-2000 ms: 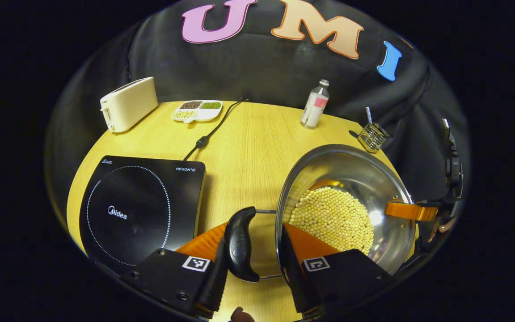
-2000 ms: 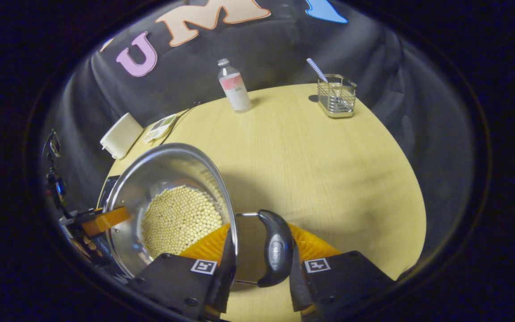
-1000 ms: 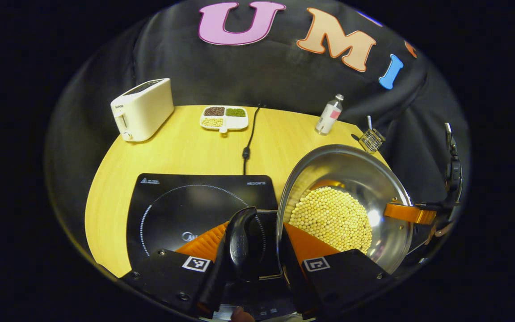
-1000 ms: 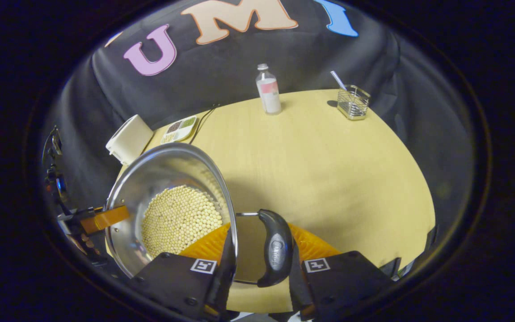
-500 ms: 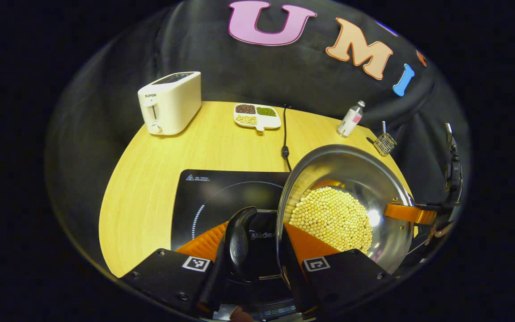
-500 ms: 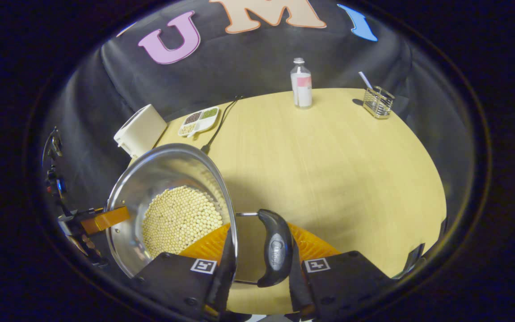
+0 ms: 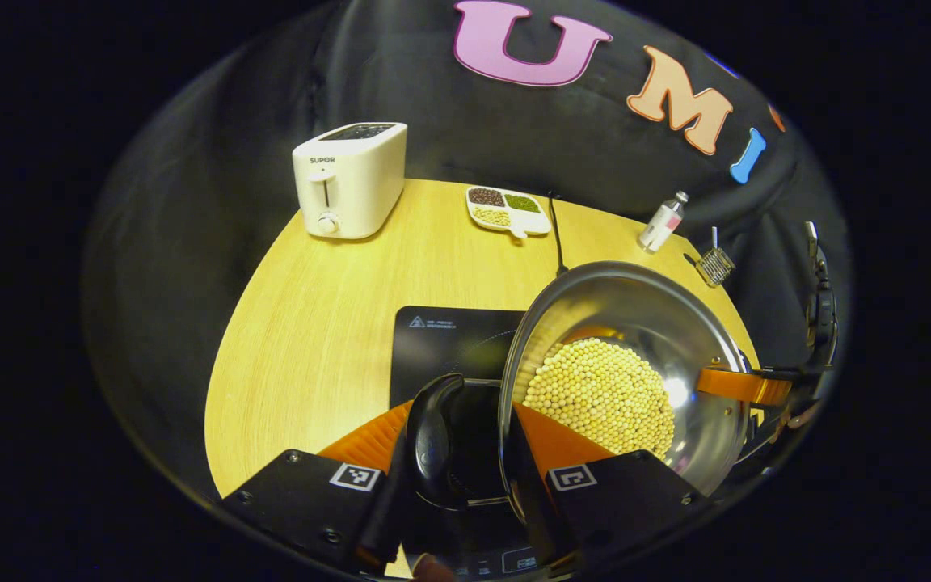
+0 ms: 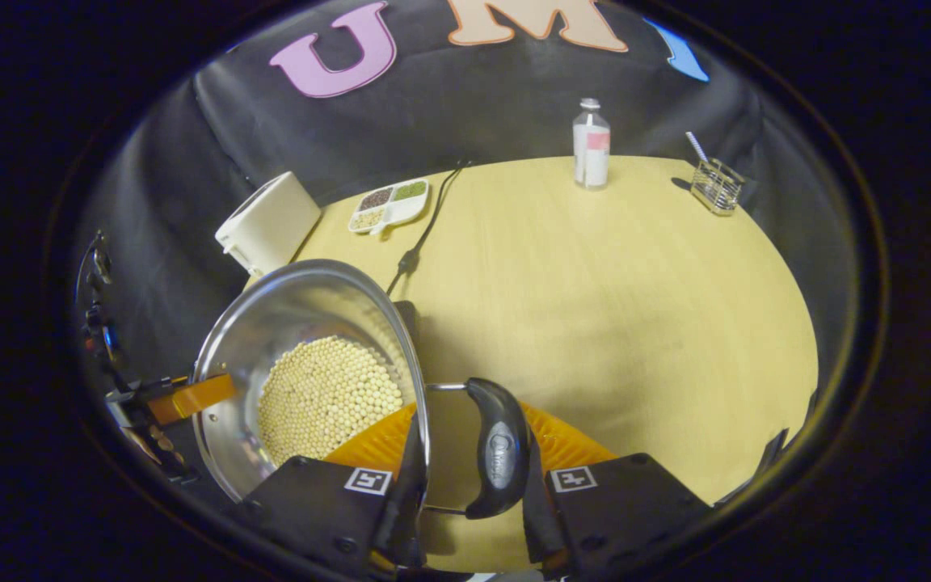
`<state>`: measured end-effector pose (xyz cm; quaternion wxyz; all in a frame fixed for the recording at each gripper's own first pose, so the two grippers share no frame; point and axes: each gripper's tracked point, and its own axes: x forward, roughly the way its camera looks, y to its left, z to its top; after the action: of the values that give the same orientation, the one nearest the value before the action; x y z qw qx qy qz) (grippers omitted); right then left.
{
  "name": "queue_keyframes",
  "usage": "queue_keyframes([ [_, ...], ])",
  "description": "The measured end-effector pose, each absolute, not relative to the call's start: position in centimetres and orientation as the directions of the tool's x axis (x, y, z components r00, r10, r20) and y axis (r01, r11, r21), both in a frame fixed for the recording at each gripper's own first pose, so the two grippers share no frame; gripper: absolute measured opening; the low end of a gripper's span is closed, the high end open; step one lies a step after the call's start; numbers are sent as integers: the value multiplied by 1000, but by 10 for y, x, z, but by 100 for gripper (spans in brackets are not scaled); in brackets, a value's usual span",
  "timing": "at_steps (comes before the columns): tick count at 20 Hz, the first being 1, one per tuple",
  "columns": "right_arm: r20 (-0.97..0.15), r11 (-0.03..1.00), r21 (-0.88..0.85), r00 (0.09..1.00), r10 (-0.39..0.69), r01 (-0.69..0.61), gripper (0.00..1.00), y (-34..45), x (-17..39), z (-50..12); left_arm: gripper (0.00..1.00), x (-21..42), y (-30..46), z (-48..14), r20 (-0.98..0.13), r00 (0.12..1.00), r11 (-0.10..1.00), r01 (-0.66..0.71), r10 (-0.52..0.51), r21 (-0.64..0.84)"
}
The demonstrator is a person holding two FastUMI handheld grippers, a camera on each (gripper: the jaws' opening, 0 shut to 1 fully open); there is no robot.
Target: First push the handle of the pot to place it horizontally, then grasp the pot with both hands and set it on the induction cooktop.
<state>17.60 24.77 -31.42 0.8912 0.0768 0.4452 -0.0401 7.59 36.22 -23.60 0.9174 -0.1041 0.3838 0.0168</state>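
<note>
A steel pot [image 7: 635, 323] holding pale beans is held between both grippers, above the right part of the black induction cooktop [image 7: 441, 335]. Whether it touches the cooktop I cannot tell. My left gripper [image 7: 457, 477] is shut on the pot's left side, one finger outside the black handle [image 7: 431, 436] and the other inside the wall. My right gripper [image 8: 465, 493] is shut the same way on the opposite black handle [image 8: 498, 453] and the pot [image 8: 296, 315]. Across the rim, the left gripper view shows the right gripper [image 7: 744, 386], and the right gripper view shows the left gripper [image 8: 183, 396].
On the round wooden table [image 7: 312, 307], a white toaster [image 7: 350, 178], a divided dish of beans [image 7: 507, 210], the cooktop's cable [image 7: 554, 234], a small bottle [image 7: 661, 222] and a wire holder [image 7: 714, 265] stand along the far edge. The right gripper view shows bare wood [image 8: 619, 307] right of the pot.
Both grippers, still shut on the pot, carried it leftward from the bare table to above the cooktop. The toaster and dish drifted rightward in the left gripper view.
</note>
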Motion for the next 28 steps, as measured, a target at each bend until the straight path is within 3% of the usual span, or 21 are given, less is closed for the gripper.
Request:
queue_keyframes([
  [9,-807,983,121,590,16,139,51,276,179,-329,61,68,390,-242,-714,699,976,-127,-40,-179],
  [10,-806,983,121,592,16,138,56,278,180,-330,61,69,392,-243,-714,699,976,-127,-40,-178],
  [11,-806,983,120,591,16,137,51,279,182,-333,61,71,394,-244,-714,699,975,-129,-39,-179],
  [14,-806,981,133,591,24,142,51,284,185,-337,61,73,400,-242,-710,703,978,-122,-33,-167],
  [15,-806,980,136,591,24,146,56,285,185,-337,63,75,400,-243,-707,707,980,-117,-32,-161],
  [16,-807,979,139,590,25,148,51,286,186,-338,63,76,401,-242,-706,708,981,-112,-33,-158],
  [28,-807,978,152,589,40,143,53,287,186,-341,66,77,405,-243,-693,720,987,-93,-26,-133],
])
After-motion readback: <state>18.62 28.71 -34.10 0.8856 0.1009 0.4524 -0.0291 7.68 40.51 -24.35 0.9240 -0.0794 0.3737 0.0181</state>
